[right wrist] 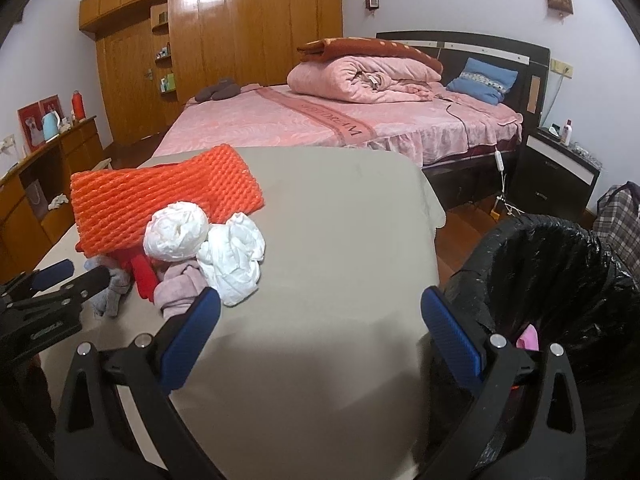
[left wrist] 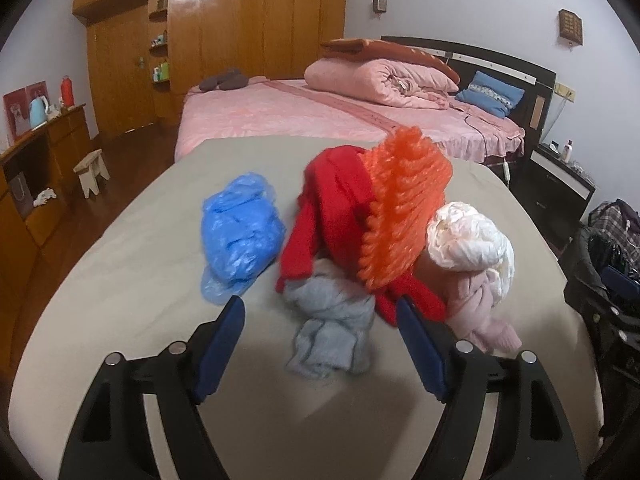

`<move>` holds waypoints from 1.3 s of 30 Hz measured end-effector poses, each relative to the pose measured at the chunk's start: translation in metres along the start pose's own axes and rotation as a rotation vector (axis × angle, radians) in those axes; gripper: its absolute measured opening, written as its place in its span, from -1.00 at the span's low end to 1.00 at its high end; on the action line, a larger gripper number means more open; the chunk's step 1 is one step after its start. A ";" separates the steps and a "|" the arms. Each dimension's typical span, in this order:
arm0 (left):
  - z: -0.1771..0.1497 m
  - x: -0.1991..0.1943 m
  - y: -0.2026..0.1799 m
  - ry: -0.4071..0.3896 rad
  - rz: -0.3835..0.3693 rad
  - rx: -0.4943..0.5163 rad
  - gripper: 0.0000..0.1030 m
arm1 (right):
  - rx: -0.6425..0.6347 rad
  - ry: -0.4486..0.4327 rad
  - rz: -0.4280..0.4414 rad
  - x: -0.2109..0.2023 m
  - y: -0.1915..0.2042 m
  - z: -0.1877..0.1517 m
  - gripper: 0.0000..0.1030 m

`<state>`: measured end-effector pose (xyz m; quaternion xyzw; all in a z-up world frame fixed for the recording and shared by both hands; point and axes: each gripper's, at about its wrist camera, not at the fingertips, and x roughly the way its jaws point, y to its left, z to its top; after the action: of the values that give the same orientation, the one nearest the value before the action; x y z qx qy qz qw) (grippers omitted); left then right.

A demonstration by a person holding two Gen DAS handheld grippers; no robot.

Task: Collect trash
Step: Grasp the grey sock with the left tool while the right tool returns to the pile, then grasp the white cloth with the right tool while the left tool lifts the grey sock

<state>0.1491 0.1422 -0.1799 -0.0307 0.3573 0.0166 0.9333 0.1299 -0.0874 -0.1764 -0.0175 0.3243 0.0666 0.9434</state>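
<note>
A pile lies on a beige-covered table [left wrist: 140, 248]: a crumpled blue plastic bag [left wrist: 240, 236], a red garment [left wrist: 332, 216], an orange foam net [left wrist: 404, 208], white crumpled paper [left wrist: 468, 240], a pink sock [left wrist: 480, 308] and a grey sock [left wrist: 332, 328]. My left gripper [left wrist: 320, 320] is open, its jaws either side of the grey sock. My right gripper [right wrist: 320, 308] is open and empty over the bare table [right wrist: 340, 220], right of the white paper wads [right wrist: 176, 232] and the orange net [right wrist: 160, 196]. The left gripper [right wrist: 72, 276] shows at the right wrist view's left edge.
A bin lined with a black bag [right wrist: 552, 264] stands right of the table, something pink inside. Behind are a pink bed [right wrist: 320, 120], a wooden wardrobe [left wrist: 220, 40], a dark nightstand [right wrist: 560, 168], a wooden sideboard [left wrist: 40, 168] and a small stool [left wrist: 90, 168].
</note>
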 end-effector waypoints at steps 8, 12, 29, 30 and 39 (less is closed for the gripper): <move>0.004 0.029 0.004 0.119 -0.062 -0.050 -0.26 | 0.006 0.000 0.001 0.001 -0.001 0.002 0.89; 0.002 0.015 0.008 0.072 -0.048 -0.048 -0.28 | 0.010 -0.015 0.015 -0.001 0.000 0.006 0.89; -0.002 -0.015 0.026 0.016 0.017 -0.033 -0.28 | -0.043 0.119 0.082 0.049 0.033 0.019 0.40; -0.002 -0.014 0.027 0.016 0.014 -0.035 -0.28 | -0.049 0.124 0.087 0.051 0.036 0.019 0.36; -0.002 -0.020 0.024 -0.002 0.004 -0.033 -0.28 | -0.076 0.168 0.204 0.058 0.046 0.022 -0.70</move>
<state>0.1318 0.1659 -0.1696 -0.0456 0.3562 0.0242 0.9330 0.1825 -0.0340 -0.1945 -0.0259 0.3997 0.1726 0.8999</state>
